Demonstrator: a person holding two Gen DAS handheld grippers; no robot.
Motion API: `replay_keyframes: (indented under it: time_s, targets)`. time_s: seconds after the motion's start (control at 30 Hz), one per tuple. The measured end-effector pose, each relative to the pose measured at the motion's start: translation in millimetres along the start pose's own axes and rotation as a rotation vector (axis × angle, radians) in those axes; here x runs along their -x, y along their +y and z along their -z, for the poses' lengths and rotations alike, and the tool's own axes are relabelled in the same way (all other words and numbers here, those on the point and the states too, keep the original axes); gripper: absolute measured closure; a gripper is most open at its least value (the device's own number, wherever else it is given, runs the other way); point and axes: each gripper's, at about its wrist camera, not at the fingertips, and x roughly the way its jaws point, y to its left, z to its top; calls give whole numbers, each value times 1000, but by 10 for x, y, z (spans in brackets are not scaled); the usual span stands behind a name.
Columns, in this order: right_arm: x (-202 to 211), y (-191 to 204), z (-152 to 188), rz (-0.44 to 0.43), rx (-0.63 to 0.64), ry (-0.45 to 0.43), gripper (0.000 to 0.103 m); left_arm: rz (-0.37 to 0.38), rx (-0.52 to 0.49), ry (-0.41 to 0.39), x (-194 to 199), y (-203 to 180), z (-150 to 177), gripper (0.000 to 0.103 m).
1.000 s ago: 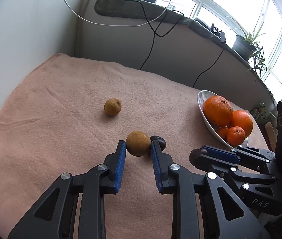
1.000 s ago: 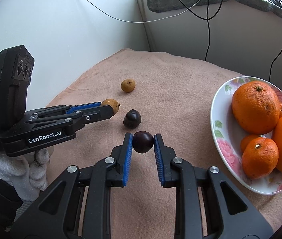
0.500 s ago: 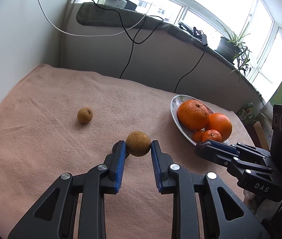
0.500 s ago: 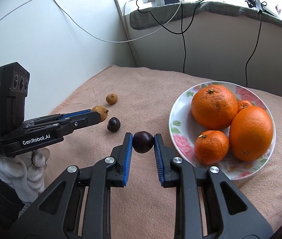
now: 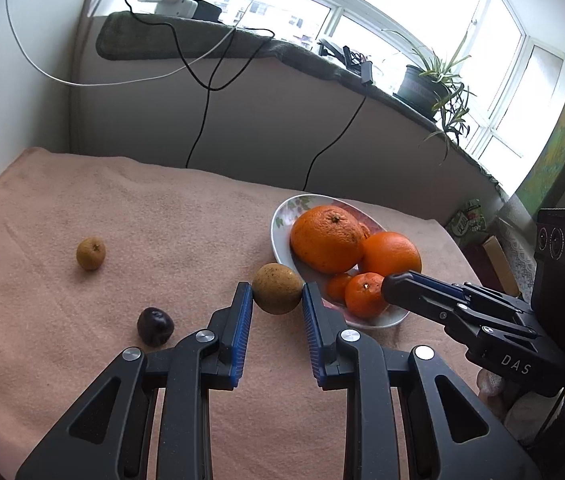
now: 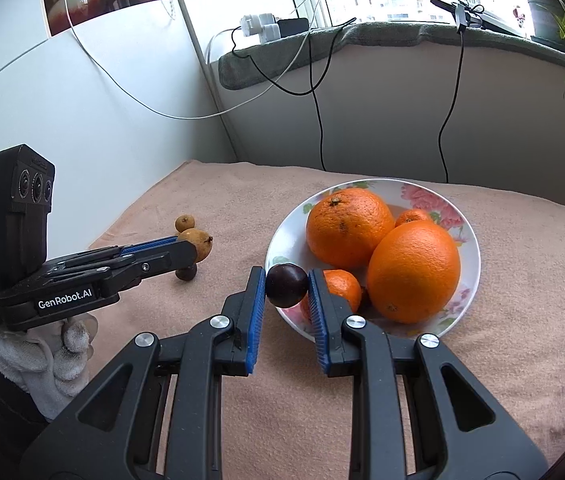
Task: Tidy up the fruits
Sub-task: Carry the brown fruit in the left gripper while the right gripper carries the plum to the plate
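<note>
My left gripper (image 5: 277, 296) is shut on a brown round fruit (image 5: 277, 288) and holds it above the cloth, just left of the flowered plate (image 5: 282, 220). My right gripper (image 6: 285, 286) is shut on a dark purple fruit (image 6: 286, 285) at the plate's near-left rim (image 6: 272, 248). The plate holds two big oranges (image 6: 348, 226) and several small ones. A second brown fruit (image 5: 90, 253) and a second dark fruit (image 5: 155, 326) lie on the cloth to the left. The left gripper also shows in the right wrist view (image 6: 198, 246).
The table is covered by a pink cloth (image 5: 142, 220). A grey ledge with cables (image 5: 202, 80) and a potted plant (image 5: 430, 80) runs behind. A white wall (image 6: 82, 120) stands on the left.
Both grippers have risen and moved right toward the plate with their fruits. The right gripper's dark fruit is now at the plate's rim; the left one's brown fruit is beside the plate.
</note>
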Motion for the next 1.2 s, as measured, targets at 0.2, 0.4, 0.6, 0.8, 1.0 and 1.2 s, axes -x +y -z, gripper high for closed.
replay_keyframes:
  time_s: [0.2, 0.4, 0.6, 0.8, 1.0, 1.2]
  targets:
    - [53, -127, -19, 16, -16, -11, 80, 18, -23, 12, -111, -142, -26, 79]
    - [22, -194, -59, 25, -23, -13, 80, 16, -34, 34, -261, -220, -41, 79]
    - [-13, -233, -113, 33, -21, -17, 80, 15, -49, 50, -341, -277, -48, 79]
    - [-65, -249, -160, 37, -14, -14, 80, 6, -72, 53, -378, -333, -73, 79]
    - [-92, -263, -180, 43, -7, -10, 80, 1, -93, 58, -399, -396, -71, 79]
    - [-87, -266, -186, 49, -6, -11, 80, 3, -99, 59, -402, -396, -72, 79]
